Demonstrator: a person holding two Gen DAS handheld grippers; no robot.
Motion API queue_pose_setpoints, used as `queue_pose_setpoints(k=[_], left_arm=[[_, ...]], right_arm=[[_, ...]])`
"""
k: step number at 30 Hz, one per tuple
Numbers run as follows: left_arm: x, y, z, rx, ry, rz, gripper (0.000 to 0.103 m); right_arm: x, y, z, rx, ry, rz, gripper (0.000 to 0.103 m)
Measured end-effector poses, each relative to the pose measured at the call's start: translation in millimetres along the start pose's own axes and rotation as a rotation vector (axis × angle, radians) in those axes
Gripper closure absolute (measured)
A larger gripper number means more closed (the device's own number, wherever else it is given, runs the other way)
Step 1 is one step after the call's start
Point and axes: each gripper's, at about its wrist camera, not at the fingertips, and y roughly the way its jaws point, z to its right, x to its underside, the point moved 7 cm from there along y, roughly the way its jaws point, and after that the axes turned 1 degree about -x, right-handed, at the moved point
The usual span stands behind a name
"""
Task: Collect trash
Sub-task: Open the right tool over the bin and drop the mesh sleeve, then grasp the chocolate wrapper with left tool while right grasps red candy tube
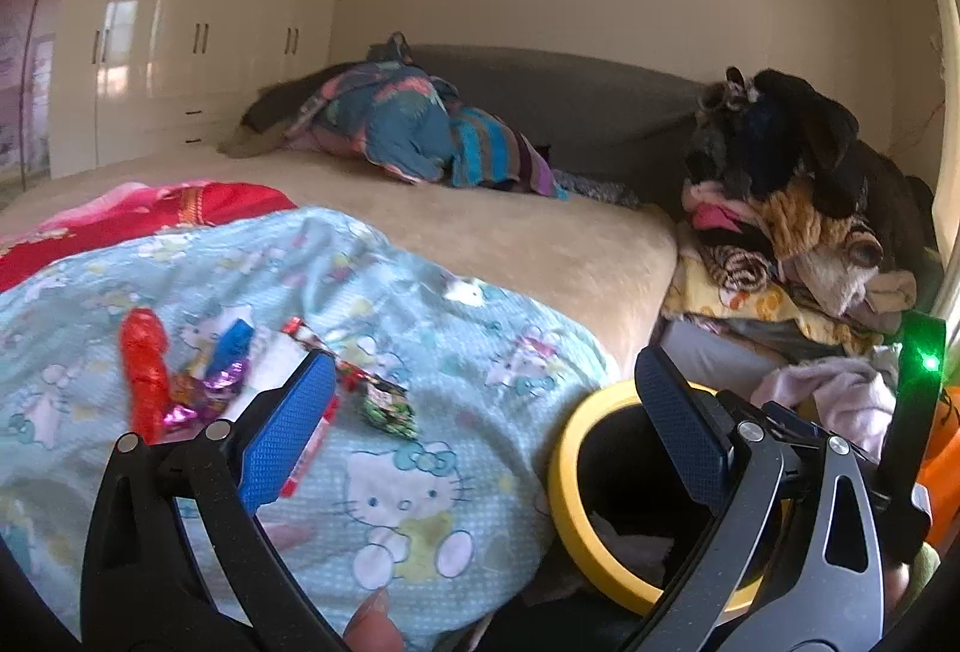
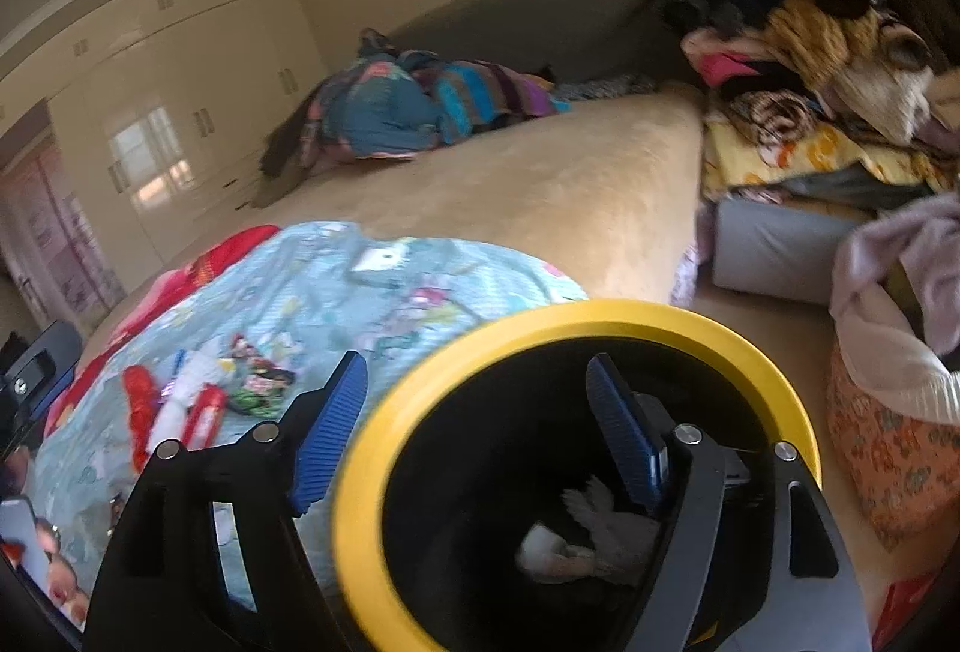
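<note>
Wrappers (image 1: 198, 382) lie scattered on the blue blanket (image 1: 420, 340) on the bed, left of the yellow-rimmed bin (image 1: 576, 472). Both left tongs (image 1: 486, 430) and right tongs (image 2: 477, 436) are spread, holding nothing. The wrappers look light, crinkly, probably slippery; pinch 1 by a twisted end.

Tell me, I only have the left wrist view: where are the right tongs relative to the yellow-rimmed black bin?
Observer: The right tongs are open and appear to straddle the rim of the yellow-rimmed black bin, one finger over the mouth, one outside.
Operator: Anything in it already?
Observer: Yes, crumpled white paper lies at the bottom.
Operator: What stands to its right?
Observer: An orange floral fabric basket holding pale lilac cloth.
</note>
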Motion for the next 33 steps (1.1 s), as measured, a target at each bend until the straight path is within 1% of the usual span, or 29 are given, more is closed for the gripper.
queue_pose_setpoints(k=[7,19,24,33], left_arm=[[-7.7,-19.6,-22.8,-0.038,-0.041,0.04,0.011],[-14.2,-43.6,-57.2,-0.106,-0.087,0.083,0.011],[-13.6,-52.5,-69.4,-0.137,-0.085,0.102,0.011],[-12.8,-64.8,-97.9,-0.19,-0.117,0.108,0.011]], right_arm=[[-7.8,-15.1,-36.3,-0.072,-0.061,0.037,0.023],[-6.5,-24.8,-77.2,-0.14,-0.149,0.056,0.018],[-2.3,-26.2,-88.0,-0.156,-0.181,0.057,0.017],[5.9,-24.2,-122.2,-0.224,-0.234,0.041,0.016]])
